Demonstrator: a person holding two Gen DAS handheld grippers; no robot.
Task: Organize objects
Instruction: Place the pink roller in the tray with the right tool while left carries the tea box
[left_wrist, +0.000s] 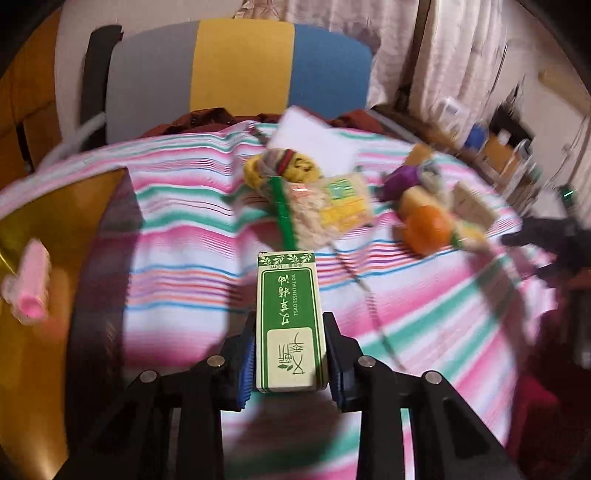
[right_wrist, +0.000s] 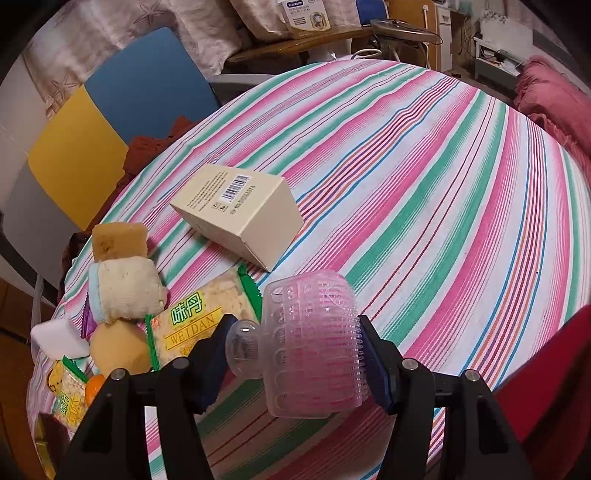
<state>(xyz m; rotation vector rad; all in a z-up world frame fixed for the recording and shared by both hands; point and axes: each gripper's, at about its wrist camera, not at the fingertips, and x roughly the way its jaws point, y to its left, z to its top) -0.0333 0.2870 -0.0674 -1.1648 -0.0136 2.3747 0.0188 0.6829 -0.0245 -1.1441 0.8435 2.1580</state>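
My left gripper (left_wrist: 290, 363) is shut on a green and cream essential-oil box (left_wrist: 290, 317), held above the striped tablecloth (left_wrist: 184, 288). My right gripper (right_wrist: 295, 350) is shut on a clear pink plastic hair roller (right_wrist: 314, 343), held over the table. A gold tray (left_wrist: 40, 295) lies at the left with a pink roller (left_wrist: 31, 284) on it. A cream carton (right_wrist: 240, 210) lies on its side mid-table. Snack packs (right_wrist: 199, 321), a rolled cloth (right_wrist: 125, 290), a sponge (right_wrist: 118, 240) and an orange (left_wrist: 428, 229) cluster together.
A grey, yellow and blue chair (left_wrist: 240, 70) stands behind the table. A white pad (left_wrist: 314, 140) and purple item (left_wrist: 400, 181) lie beyond the pile. A red cushion (right_wrist: 554, 99) is at the far right. Shelves and clutter (left_wrist: 491, 140) line the wall.
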